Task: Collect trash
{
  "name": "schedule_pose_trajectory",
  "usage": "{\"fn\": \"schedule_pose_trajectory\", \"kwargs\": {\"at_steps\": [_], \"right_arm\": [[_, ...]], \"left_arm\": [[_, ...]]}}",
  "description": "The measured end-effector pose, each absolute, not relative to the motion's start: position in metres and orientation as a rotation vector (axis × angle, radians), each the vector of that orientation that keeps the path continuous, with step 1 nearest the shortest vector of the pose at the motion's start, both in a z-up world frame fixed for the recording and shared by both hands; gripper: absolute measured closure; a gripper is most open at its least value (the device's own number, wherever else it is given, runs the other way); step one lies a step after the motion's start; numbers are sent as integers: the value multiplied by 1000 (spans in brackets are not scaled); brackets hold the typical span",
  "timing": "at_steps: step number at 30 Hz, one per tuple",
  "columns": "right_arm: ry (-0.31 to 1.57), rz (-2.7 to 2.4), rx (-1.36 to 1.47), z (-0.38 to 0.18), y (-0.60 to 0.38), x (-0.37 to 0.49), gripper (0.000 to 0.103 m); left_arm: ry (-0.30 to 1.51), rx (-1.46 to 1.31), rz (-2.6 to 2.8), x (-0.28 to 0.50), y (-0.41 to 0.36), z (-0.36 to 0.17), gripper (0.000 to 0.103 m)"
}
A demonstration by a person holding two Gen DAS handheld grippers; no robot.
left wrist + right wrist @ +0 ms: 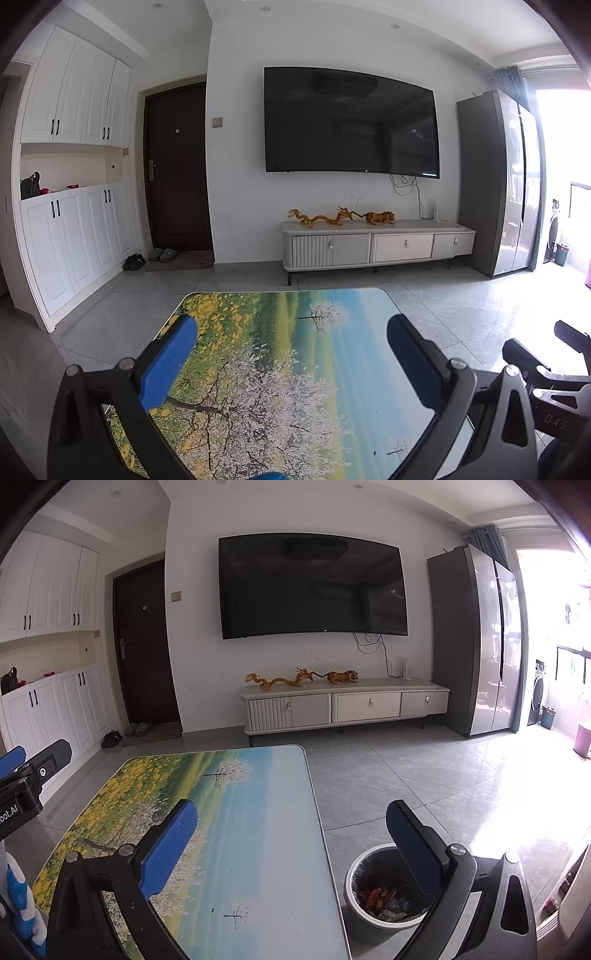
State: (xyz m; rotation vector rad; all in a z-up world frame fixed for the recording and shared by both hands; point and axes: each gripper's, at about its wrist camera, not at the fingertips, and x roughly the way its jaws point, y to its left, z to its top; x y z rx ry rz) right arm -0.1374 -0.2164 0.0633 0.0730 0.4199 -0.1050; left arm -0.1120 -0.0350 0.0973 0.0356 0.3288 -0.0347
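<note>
With my fingers (pixel 184 365) apart and empty, the worktop (pixel 280 354) shows no trash.
Wrappers (pixel 384 899) in the bin (pixel 356 860) look light, crinkly; pinch an edge.

- The table (pixel 258 812) stands nearest, in the foreground, on the floor (pixel 406 775).
- The bin (pixel 364 919) sits on the floor just beside the table's right edge, with trash (pixel 384 899) inside it.
- The left gripper (pixel 291 343) hovers over the table; the right gripper (pixel 291 823) hangs over the table's right edge and the bin.
- Beyond the table, the cabinet (pixel 343 705) stands against the far wall, below the television (pixel 314 587).
- Figurines (pixel 299 679) rest on the cabinet.
- The refrigerator (pixel 476 642) stands right of the cabinet.
- The door (pixel 142 646) lies left of the television, with the cupboards (pixel 48 646) along the left wall.
- Shoes (pixel 125 733) lie on the floor before the door.
</note>
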Motion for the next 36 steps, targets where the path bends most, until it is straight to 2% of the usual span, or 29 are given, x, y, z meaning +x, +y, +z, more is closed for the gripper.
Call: {"fn": "schedule_pose_trajectory", "kwargs": {"at_steps": [36], "right_arm": [[481, -241, 115, 30, -266, -71, 0]], "left_arm": [[478, 68, -101, -7, -74, 37, 0]]}}
